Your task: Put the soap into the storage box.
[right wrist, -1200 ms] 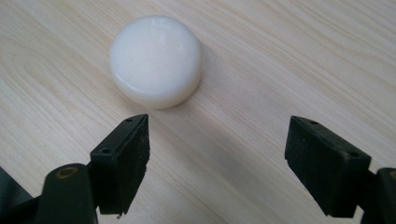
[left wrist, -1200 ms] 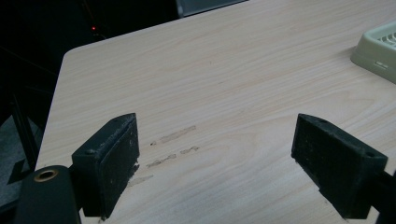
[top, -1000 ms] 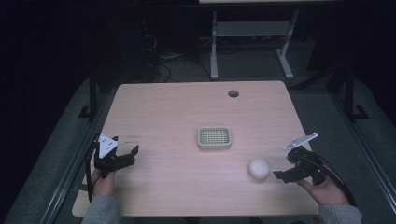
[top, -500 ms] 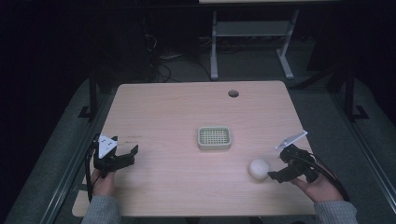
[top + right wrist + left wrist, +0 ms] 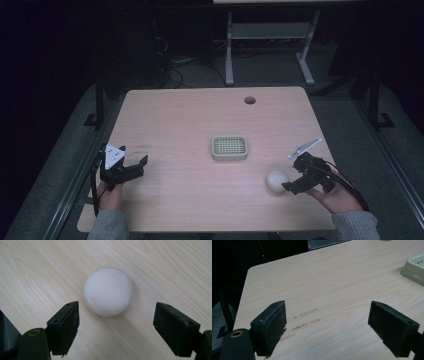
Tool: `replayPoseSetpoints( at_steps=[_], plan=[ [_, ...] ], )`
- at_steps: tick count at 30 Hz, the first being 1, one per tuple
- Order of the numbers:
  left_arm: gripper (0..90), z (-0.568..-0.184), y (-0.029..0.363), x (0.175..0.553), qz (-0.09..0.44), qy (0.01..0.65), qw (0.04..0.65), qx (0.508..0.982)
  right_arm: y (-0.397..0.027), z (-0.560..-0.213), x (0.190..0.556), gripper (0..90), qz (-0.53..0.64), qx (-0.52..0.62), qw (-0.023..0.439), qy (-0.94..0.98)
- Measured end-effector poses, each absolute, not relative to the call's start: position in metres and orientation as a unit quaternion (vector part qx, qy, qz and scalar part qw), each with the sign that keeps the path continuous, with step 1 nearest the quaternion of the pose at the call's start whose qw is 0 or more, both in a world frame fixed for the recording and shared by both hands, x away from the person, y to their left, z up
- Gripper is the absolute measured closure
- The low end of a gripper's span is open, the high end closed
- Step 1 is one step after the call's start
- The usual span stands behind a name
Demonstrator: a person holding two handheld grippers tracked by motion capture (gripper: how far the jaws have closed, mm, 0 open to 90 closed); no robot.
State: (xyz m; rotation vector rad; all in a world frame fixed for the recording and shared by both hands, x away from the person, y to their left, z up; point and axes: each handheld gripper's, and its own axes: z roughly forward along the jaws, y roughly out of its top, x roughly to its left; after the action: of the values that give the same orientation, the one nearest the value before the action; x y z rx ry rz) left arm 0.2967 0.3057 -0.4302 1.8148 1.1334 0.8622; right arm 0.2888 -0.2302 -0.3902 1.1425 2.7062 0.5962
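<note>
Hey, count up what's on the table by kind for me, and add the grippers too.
White round soap-like puck: 1
Pale green slotted tray: 1
Grippers: 2, the left gripper and the right gripper, both open
Total: 4

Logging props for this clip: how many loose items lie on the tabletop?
2. A white round soap bar lies near the right front edge, just ahead of the open right tongs. A pale green slotted soap dish sits at the table's middle. Nothing looks hidden.
</note>
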Motion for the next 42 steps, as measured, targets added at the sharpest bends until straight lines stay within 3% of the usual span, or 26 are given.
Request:
replayPoseSetpoints(
  at_steps=[42],
  plan=[
    [14.8, -0.429, 0.307, 0.296, 0.341, 0.453, 0.409, 0.715, -0.190, -0.414, 0.314, 19.3, 0.140, 0.349, 0.051, 0.925]
  ],
)
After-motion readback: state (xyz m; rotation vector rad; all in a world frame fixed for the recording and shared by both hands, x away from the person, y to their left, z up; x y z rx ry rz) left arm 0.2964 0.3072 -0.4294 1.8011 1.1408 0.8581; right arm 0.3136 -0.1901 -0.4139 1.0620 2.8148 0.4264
